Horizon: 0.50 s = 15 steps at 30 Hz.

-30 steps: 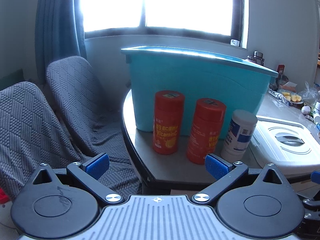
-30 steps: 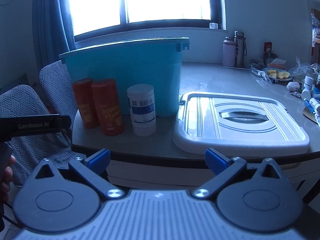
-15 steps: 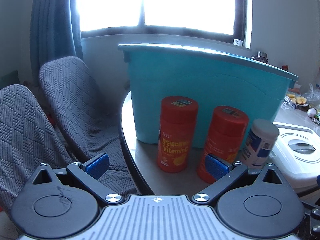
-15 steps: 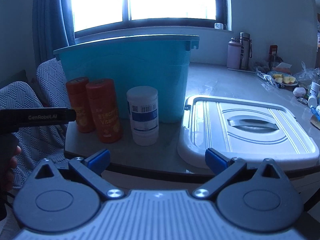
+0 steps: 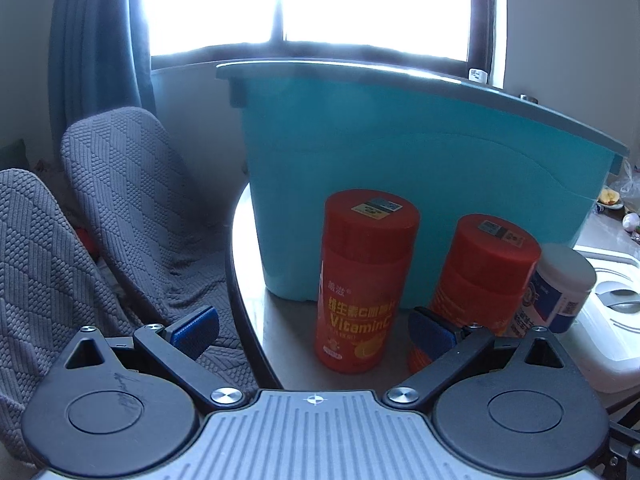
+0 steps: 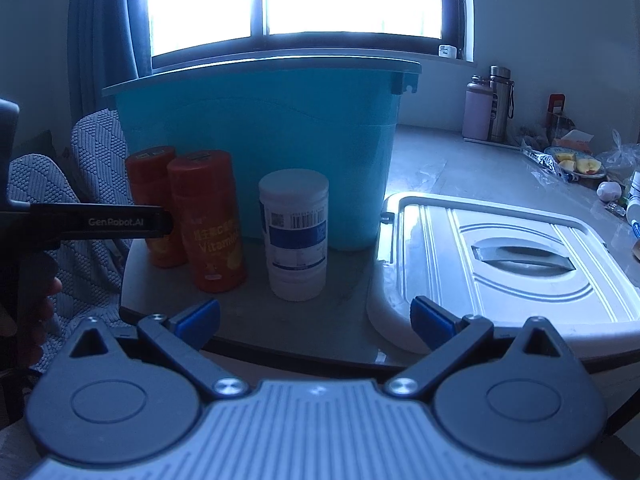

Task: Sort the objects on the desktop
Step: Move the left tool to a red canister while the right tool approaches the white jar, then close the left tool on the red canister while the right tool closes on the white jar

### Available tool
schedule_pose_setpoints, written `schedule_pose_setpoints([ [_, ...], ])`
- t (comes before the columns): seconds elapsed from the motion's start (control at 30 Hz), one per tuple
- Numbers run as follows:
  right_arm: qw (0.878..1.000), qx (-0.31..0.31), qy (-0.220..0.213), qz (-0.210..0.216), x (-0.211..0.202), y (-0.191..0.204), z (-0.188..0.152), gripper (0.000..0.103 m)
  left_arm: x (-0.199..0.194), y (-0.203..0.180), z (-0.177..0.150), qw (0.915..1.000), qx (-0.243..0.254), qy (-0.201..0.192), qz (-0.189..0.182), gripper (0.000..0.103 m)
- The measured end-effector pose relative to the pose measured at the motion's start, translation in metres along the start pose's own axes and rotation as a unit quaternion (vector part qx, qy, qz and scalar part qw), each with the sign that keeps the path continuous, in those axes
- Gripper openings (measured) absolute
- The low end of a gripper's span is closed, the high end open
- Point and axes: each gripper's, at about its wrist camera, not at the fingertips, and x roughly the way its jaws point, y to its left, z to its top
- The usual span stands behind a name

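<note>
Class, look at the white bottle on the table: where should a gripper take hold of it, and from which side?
Probably grip the white bottle across its straight round body, below the cap, coming level from the table's front edge. It stands upright, with the bin close behind and an orange bottle to one side.

Bright window (image 5: 376, 4), blue curtain (image 5: 100, 52), grey covered chairs (image 5: 120, 200) beneath

Teal bin (image 5: 400, 168), orange bottles (image 5: 366, 280) (white jar (image 6: 294, 236), blue label).

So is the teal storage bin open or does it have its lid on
Open. The teal bin shows a bare rim with no lid, and the white lid lies flat on the table beside it.
</note>
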Motion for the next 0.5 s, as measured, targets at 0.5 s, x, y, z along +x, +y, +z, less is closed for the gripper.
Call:
schedule_pose_setpoints([
  [0.5,1.0,-0.006,-0.009,0.004,0.014,0.002,0.009,0.102,0.021,-0.004,0.003,1.0,0.007,-0.007,0.0,0.101],
])
